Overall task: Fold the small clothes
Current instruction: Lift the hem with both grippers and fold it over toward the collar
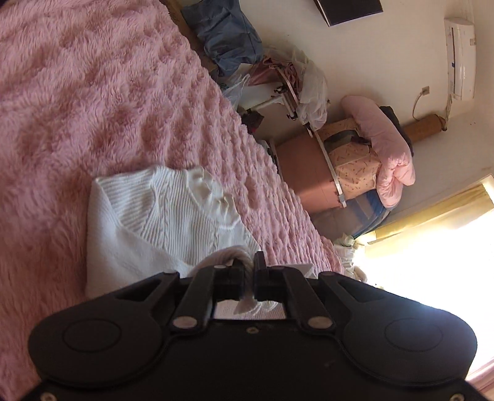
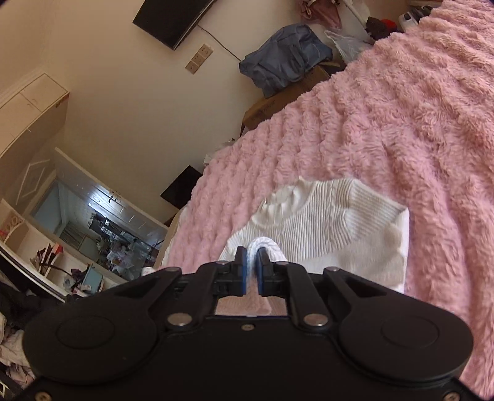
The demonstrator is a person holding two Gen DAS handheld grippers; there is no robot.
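A small white ribbed knit sweater (image 1: 160,216) lies partly folded on a fluffy pink blanket (image 1: 92,92). My left gripper (image 1: 247,265) is shut on a bunched edge of the sweater at its near side. In the right wrist view the same sweater (image 2: 339,222) lies on the pink blanket (image 2: 401,108). My right gripper (image 2: 252,256) is shut on a pinched fold of its near edge, which arches up between the blue pads.
Beyond the bed edge are a blue bag (image 1: 225,40), a rack with plastic bags (image 1: 296,89), a brown chest with pink bedding (image 1: 370,160) and a bright window (image 1: 432,262). The right wrist view shows a cardboard box (image 2: 278,105), a wall screen (image 2: 173,18) and shelves (image 2: 61,246).
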